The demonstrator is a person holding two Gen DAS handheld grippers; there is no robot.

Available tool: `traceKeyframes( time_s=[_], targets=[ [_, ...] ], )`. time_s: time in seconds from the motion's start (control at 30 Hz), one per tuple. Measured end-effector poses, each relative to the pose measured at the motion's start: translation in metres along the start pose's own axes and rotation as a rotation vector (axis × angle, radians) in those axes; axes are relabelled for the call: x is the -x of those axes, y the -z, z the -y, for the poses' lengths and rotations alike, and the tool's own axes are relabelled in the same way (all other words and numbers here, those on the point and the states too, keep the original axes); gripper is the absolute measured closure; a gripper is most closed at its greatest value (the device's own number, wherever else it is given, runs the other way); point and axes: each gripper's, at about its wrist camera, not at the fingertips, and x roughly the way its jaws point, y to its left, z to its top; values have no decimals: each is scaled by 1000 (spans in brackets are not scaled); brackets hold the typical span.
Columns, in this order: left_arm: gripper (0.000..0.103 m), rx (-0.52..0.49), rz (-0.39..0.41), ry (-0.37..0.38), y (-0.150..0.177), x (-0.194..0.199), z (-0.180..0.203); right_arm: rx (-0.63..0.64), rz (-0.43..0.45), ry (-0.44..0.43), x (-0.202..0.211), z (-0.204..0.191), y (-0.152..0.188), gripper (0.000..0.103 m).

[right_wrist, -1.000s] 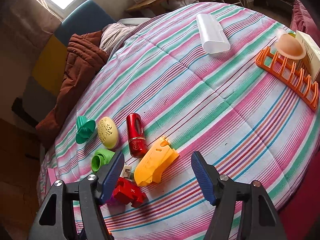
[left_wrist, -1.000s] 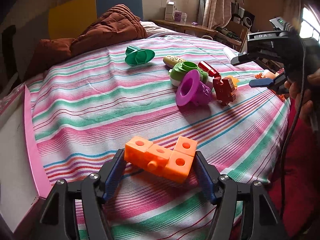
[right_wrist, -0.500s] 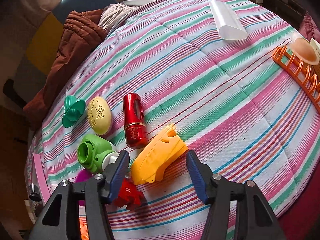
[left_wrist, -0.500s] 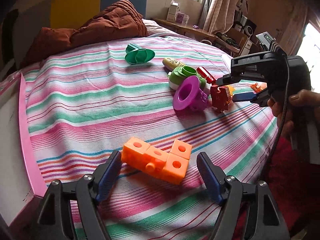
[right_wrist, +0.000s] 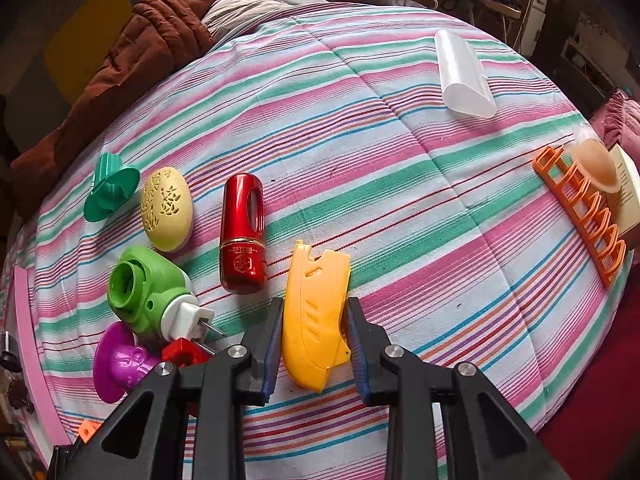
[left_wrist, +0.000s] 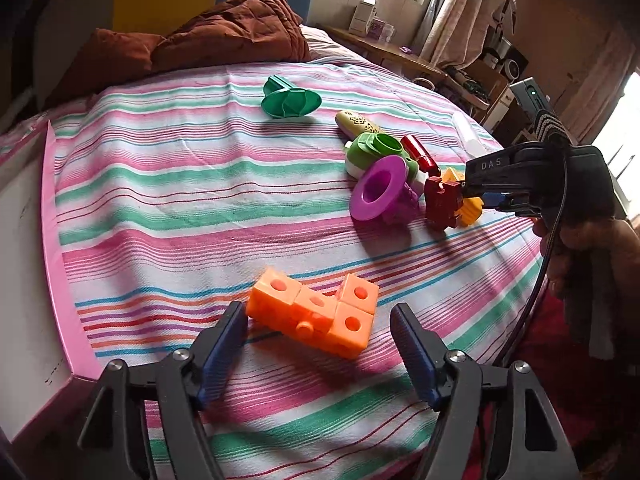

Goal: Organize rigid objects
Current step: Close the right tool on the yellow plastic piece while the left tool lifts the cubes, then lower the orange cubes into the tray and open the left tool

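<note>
My left gripper (left_wrist: 318, 314) is open, its fingers either side of an orange block piece (left_wrist: 316, 312) lying on the striped bedspread. My right gripper (right_wrist: 315, 308) is closed on a yellow plastic piece (right_wrist: 316, 312), both pads against its sides; it also shows in the left wrist view (left_wrist: 476, 196). Close by lie a red bottle (right_wrist: 243, 232), a cream egg-shaped case (right_wrist: 167, 208), a green plug-in device (right_wrist: 148, 288), a purple flanged toy (right_wrist: 118, 360), a small red block (right_wrist: 182, 354) and a dark green cap (right_wrist: 112, 190).
A pink-edged box (left_wrist: 48, 240) stands at the bed's left edge. An orange rack (right_wrist: 580, 212) with a beige dome, and a white half-cylinder (right_wrist: 464, 76), lie at the far right. A brown quilt (left_wrist: 208, 36) is bunched at the head.
My right gripper moved down onto the yellow piece and its fingers closed against it. My left gripper drew back a little from the orange blocks and stayed open.
</note>
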Motion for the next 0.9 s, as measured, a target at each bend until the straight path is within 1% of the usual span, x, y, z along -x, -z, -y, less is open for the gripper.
traceKeyframes(
  time_s=[0.1, 0.17, 0.33, 0.43, 0.5, 0.67, 0.83, 0.9],
  targets=[
    [33, -59, -7, -33, -5, -7, 11, 2, -2, 2, 0, -3, 1, 74],
    [33, -103, -22, -49, -10, -15, 17, 0, -5, -3, 1, -1, 1, 74],
    [30, -161, -53, -66, -25, -30, 27, 8, -7, 1, 0, -3, 1, 74],
    [30, -183, -55, -78, -27, -34, 31, 13, -9, 4, 1, -4, 2, 74],
    [32, -215, -39, -104, -22, -32, 33, 9, -10, 0, -1, -4, -1, 74],
    [33, -214, 13, -89, -5, -17, 25, 5, -13, -3, -1, -5, 0, 74],
    [33, -154, 40, -9, 2, -3, 10, 21, -10, 6, 0, -4, 1, 74],
    [33, -131, 44, 8, 2, 2, 7, 26, -7, 10, -2, -5, 0, 74]
  ],
)
